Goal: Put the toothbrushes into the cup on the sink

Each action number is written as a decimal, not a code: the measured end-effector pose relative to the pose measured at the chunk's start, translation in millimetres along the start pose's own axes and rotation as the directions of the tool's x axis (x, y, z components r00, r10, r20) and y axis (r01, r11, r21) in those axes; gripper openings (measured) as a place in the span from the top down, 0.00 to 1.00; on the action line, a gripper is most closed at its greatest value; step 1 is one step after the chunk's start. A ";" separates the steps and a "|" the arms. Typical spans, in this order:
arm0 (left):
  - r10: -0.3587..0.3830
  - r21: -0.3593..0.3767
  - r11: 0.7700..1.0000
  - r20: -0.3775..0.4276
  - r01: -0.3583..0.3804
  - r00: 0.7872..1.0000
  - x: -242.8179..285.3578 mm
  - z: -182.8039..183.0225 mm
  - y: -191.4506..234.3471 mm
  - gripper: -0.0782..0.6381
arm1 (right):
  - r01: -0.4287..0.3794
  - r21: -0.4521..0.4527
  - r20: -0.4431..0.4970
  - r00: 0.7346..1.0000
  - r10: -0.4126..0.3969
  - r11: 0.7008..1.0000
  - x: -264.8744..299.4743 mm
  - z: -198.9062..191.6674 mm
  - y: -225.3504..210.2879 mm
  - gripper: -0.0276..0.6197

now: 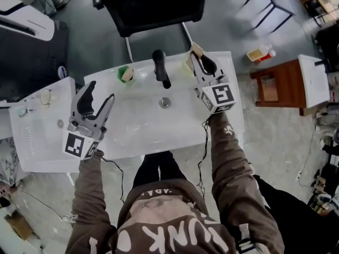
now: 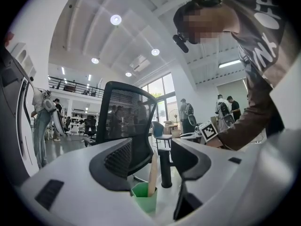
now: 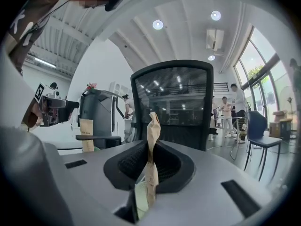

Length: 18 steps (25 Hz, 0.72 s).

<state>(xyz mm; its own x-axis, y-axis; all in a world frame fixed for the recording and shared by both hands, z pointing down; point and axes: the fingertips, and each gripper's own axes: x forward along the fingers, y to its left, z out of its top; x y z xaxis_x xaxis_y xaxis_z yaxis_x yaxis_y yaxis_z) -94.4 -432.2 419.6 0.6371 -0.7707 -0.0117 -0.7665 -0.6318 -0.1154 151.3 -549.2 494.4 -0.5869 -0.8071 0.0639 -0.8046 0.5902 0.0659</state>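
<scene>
1. A flat, paper-wrapped toothbrush is clamped upright (crumpled end up) in the right gripper, at the glossy white sink's far right corner.
2. The left gripper's jaws are held apart, empty.

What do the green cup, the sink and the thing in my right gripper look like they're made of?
Green cup: probably plastic, with an even matte green colour and a thin rim.
Sink: smooth white, likely ceramic or resin; the soft sheen does not settle which.
Toothbrush in the right gripper: wrapped in brown kraft-like paper, matte and creased. The brush's own material is hidden.
</scene>
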 end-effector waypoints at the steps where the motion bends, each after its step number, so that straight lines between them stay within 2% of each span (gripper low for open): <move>1: -0.001 0.000 1.000 -0.001 0.001 1.000 0.9 -0.5 0.5 0.55 | 0.002 -0.001 -0.010 1.000 -0.002 1.000 0.6 -5.0 0.7 0.89; 6: -0.005 0.001 1.000 -0.002 0.005 1.000 4.6 -3.0 1.3 0.55 | 0.012 -0.020 -0.043 0.999 -0.012 1.000 3.2 -29.1 1.3 0.88; 11: -0.009 -0.001 1.000 -0.007 0.009 1.000 6.7 -6.2 2.4 0.55 | 0.019 -0.028 -0.040 0.999 -0.020 0.999 4.1 -34.4 1.1 0.88; 16: -0.014 0.005 1.000 -0.005 0.014 1.000 8.9 -1.7 2.7 0.55 | 0.007 -0.063 -0.042 0.999 -0.009 0.998 -0.9 -25.3 4.3 0.83; 18: -0.017 0.010 1.000 0.001 0.017 1.000 10.1 3.7 2.6 0.55 | 0.002 -0.076 -0.036 0.999 -0.005 0.997 -4.4 -19.5 5.1 0.77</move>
<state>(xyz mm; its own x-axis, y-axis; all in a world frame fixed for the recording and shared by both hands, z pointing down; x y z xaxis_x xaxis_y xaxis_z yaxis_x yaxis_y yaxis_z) -89.7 -441.3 415.5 0.6502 -0.7597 -0.0110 -0.7546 -0.6440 -0.1257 151.6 -542.3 513.9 -0.5791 -0.8091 0.0997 -0.7967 0.5876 0.1413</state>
